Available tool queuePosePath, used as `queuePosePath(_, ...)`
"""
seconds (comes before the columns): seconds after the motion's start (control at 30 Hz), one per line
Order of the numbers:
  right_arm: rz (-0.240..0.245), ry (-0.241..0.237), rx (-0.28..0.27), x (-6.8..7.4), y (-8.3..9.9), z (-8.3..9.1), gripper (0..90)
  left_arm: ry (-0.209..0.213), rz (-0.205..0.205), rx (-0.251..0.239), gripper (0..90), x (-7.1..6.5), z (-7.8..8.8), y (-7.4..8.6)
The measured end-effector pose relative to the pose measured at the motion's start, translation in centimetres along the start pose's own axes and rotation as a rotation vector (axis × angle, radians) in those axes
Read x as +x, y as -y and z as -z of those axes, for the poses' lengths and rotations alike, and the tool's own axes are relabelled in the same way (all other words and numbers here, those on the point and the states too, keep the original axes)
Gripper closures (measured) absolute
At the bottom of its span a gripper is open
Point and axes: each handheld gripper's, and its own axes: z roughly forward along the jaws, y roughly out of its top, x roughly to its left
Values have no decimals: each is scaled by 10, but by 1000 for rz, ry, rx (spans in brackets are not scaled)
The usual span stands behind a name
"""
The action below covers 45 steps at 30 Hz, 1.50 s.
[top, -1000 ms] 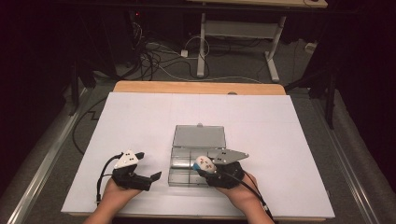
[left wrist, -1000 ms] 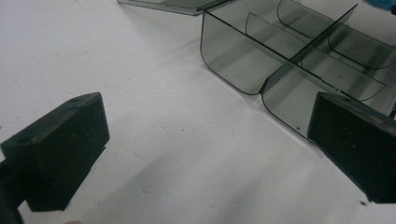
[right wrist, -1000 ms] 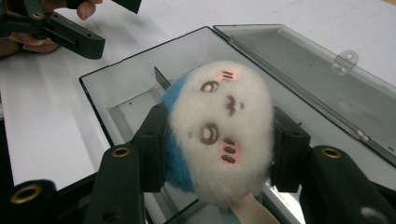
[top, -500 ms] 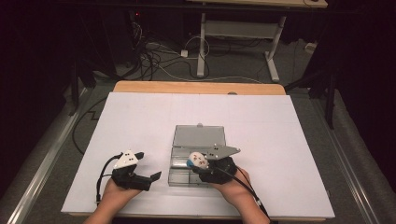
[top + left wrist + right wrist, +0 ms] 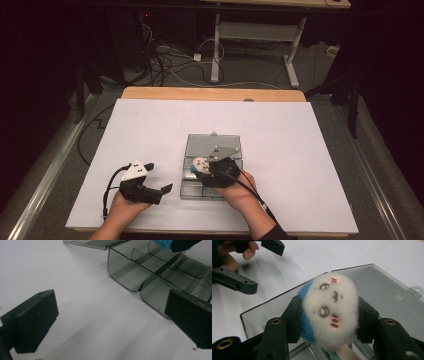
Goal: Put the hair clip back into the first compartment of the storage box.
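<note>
A small plush toy (image 5: pixel 332 310) with a white face and a blue back is clamped between the jaws of my right gripper (image 5: pixel 329 322). In the high view the plush toy (image 5: pixel 200 163) and my right gripper (image 5: pixel 204 167) hang just over the left compartments of a clear plastic compartment box (image 5: pixel 196 192). The box's lid (image 5: pixel 215 142) lies flat open behind it. My left gripper (image 5: pixel 159 178) rests on the table just left of the box, jaws wide apart with nothing between them. From my left gripper (image 5: pixel 110 322) I see the box (image 5: pixel 125 275) ahead and a blue edge of the toy (image 5: pixel 162 243).
White paper (image 5: pixel 280 135) covers the table, with a wooden edge (image 5: pixel 210 93) at the far side. Cables and a table frame (image 5: pixel 250 35) lie on the dark floor beyond. My left gripper (image 5: pixel 268 268) and its hand (image 5: pixel 249 252) sit close to the box's left wall.
My right gripper has carried the plush toy leftward from the box's right part to over its left compartments. The left gripper has stayed where it was.
</note>
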Motion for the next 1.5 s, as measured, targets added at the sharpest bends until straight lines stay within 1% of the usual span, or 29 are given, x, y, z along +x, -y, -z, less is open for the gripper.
queuePosePath(0.2,-6,2,12,1,-3,-11,495,-1,-1,0,0,0,0,0)
queuePosePath(0.3,2,3,37,3,-6,-15,488,-1,0,0,0,0,0,0)
queuePosePath(0.4,2,6,40,3,-8,-18,485,-1,0,0,0,0,0,0)
queuePosePath(0.5,2,6,56,2,-11,-22,482,0,0,0,0,0,0,0)
queuePosePath(0.6,1,8,64,2,-12,-24,476,1,1,0,0,0,0,0)
queuePosePath(0.77,-12,6,61,1,-12,-25,467,1,-1,-1,0,0,0,0)
queuePosePath(0.83,-14,-6,62,0,-12,-26,437,0,-1,-1,0,0,0,0)
queuePosePath(0.9,-29,-14,67,-1,-12,-27,388,0,-1,-2,0,0,0,0)
queuePosePath(0.93,-30,-11,60,-1,-12,-26,378,0,-1,-2,0,0,0,0)
queuePosePath(1.03,-36,-23,44,-3,-12,-22,350,1,0,-1,0,0,0,0)
queuePosePath(1.2,-45,-22,7,-6,-7,-6,344,1,-1,-3,0,0,0,0)
queuePosePath(1.33,-44,-16,-19,-9,2,7,338,-1,-2,-3,0,0,0,0)
queuePosePath(1.5,-45,-4,-24,-14,17,22,312,-1,-4,-4,0,-1,0,0)
